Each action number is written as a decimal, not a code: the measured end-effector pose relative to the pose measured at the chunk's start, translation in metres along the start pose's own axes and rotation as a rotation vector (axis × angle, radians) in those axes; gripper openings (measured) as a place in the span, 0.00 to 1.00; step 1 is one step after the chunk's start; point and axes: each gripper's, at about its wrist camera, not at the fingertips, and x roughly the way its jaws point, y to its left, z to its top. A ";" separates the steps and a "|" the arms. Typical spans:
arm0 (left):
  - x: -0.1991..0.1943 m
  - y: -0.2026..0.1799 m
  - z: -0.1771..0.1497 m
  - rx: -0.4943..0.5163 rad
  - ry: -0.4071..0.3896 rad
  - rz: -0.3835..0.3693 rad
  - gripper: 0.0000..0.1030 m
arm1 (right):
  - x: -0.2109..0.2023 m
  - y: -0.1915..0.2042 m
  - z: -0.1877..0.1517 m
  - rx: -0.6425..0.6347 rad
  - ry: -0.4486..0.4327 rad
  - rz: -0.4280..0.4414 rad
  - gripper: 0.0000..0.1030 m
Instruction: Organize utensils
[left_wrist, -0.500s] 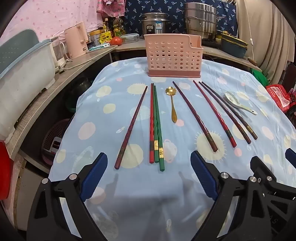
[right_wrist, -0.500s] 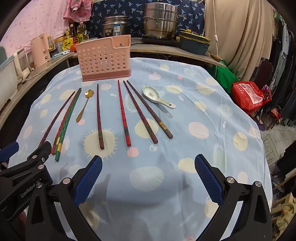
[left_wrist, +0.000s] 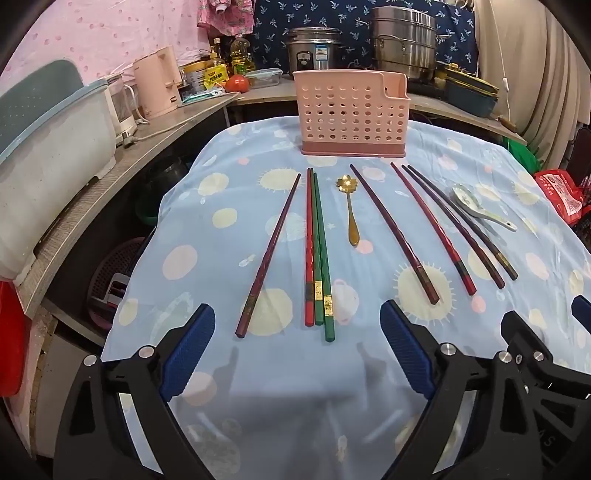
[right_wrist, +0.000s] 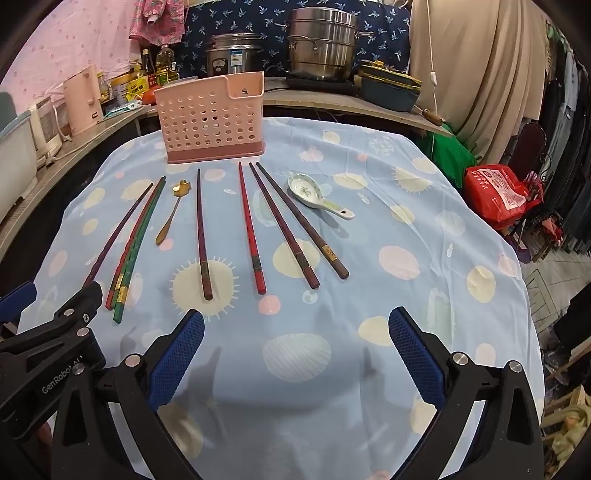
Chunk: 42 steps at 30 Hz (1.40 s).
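The table (left_wrist: 258, 387), covered with a pale blue cloth printed with suns and dots, carries all the utensils in a single fanned row. At the far edge stands a pink perforated utensil holder (left_wrist: 351, 114), upright, nothing visible inside it. Near of it, from left to right, lie: a lone dark red chopstick (left_wrist: 267, 254); a tight bundle of one red and two green chopsticks (left_wrist: 317, 251), touching along their length; a gold flower-bowled spoon (left_wrist: 350, 212); a lone maroon chopstick (left_wrist: 395, 234); a red chopstick (left_wrist: 432, 229); a close pair of dark chopsticks (left_wrist: 461, 225); and a white ceramic soup spoon (right_wrist: 317, 197) at the right end, just beside that pair. Both tools hover over the near edge of the cloth, side by side, angled downward. The left gripper (left_wrist: 297, 347) has its jaws spread wide with nothing between them (the green bundle's near tips lie just far of the gap). The right gripper (right_wrist: 295, 350) likewise stands fully spread and grasps nothing, only bare cloth beneath. A cluttered counter (left_wrist: 92, 192) with pots and a kettle runs behind.
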 end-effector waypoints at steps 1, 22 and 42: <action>0.000 0.000 0.001 0.000 0.002 0.000 0.84 | -0.005 -0.002 0.000 -0.001 -0.006 -0.004 0.94; -0.006 0.003 0.004 -0.009 -0.011 0.011 0.84 | -0.011 0.000 0.000 0.008 -0.020 0.011 0.94; -0.011 0.004 0.009 -0.011 -0.024 0.009 0.84 | -0.016 -0.003 0.003 0.013 -0.032 0.016 0.94</action>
